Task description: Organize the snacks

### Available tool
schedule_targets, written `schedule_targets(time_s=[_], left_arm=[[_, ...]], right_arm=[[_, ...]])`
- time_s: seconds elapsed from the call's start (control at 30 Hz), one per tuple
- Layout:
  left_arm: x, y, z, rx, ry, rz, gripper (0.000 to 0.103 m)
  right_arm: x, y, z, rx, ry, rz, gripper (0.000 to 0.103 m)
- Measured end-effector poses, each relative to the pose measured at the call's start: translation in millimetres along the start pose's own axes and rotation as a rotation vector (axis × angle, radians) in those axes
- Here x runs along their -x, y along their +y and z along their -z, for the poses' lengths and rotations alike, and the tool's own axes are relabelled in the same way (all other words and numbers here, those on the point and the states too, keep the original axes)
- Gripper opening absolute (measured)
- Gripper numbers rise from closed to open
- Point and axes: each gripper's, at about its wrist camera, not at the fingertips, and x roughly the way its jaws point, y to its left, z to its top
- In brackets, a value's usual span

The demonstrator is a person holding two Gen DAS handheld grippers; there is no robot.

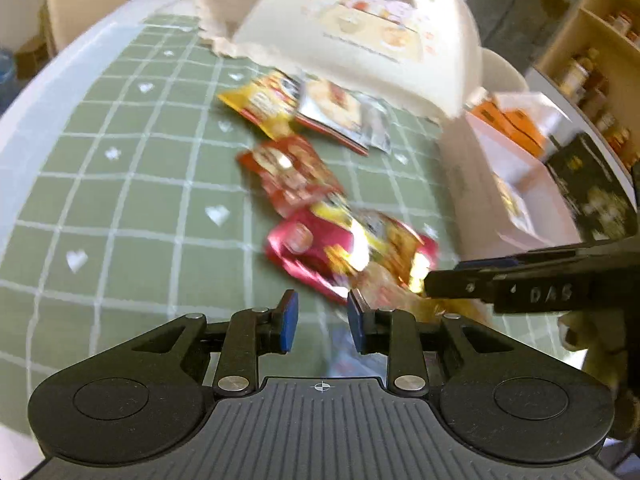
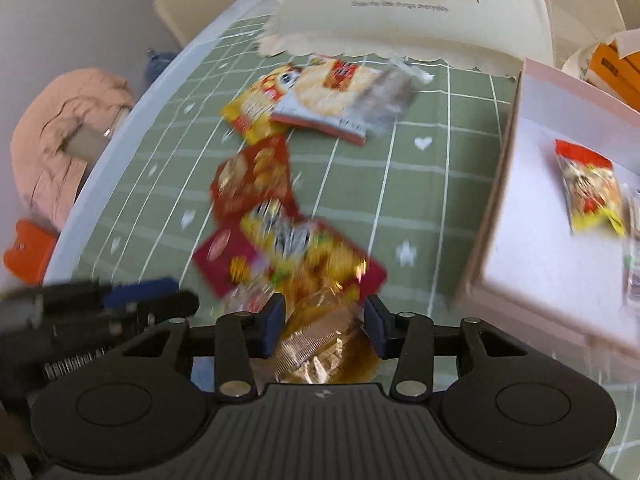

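Green checked cloth on the worktop (image 2: pixel 420 184), pale pink open box (image 2: pixel 532 248) on the right. Shiny snack packets (image 2: pixel 280 216) are strewn mid-cloth. Right gripper (image 2: pixel 325 326) straddles a crinkly gold packet (image 2: pixel 320 344), fingers apart; left gripper (image 1: pixel 323 320) gapes, holding nothing.

Snack packets lie flat in a loose line on the green checked desk (image 2: pixel 420 184). Yellow packet (image 2: pixel 256 106) farthest, partly under a white-and-red packet (image 2: pixel 320 100) with a clear end. Red packet (image 2: pixel 252 176) next. Magenta packet (image 2: pixel 224 256) nearest, overlapped by a yellow one (image 2: pixel 292 240). Crinkled amber clear wrapper (image 2: pixel 320 348) at the near end. One red-yellow packet (image 2: pixel 588 188) lies inside the pink box (image 2: pixel 516 216).
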Motion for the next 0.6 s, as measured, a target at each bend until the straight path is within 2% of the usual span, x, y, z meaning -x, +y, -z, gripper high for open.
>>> schedule_targets(time_s=[0.17,0.27,0.33,0.4,0.53,0.6], left_arm=[[9.2,-30.5,32.5,-0.13,0.049,-0.005,0.031],[15.7,-44.6,45.9,-0.263,0.078,-0.035,0.031],[14.0,-53.0,54.1,-0.359,0.102,-0.057,0.032],[11.8,-60.4,58.6,-0.434,0.101,-0.077,0.032],[3.8,-67.2,53.6,-0.491,0.092,-0.076,0.037],[-0.5,-70.1,52.7,-0.539,0.078,-0.105,0.041]], right_arm=[[18.2,-12.5,47.1,0.065,-0.029,0.108,0.053],[27.5,-22.7,65.6,0.072,-0.047,0.163,0.053],[36.1,-28.8,73.9,0.061,-0.077,0.151,0.054],[42.9,-28.7,79.4,0.055,-0.105,0.121,0.058],[46.9,-20.5,85.3,0.064,-0.13,0.131,0.062],[44.5,-18.9,87.7,0.057,-0.128,0.151,0.062]])
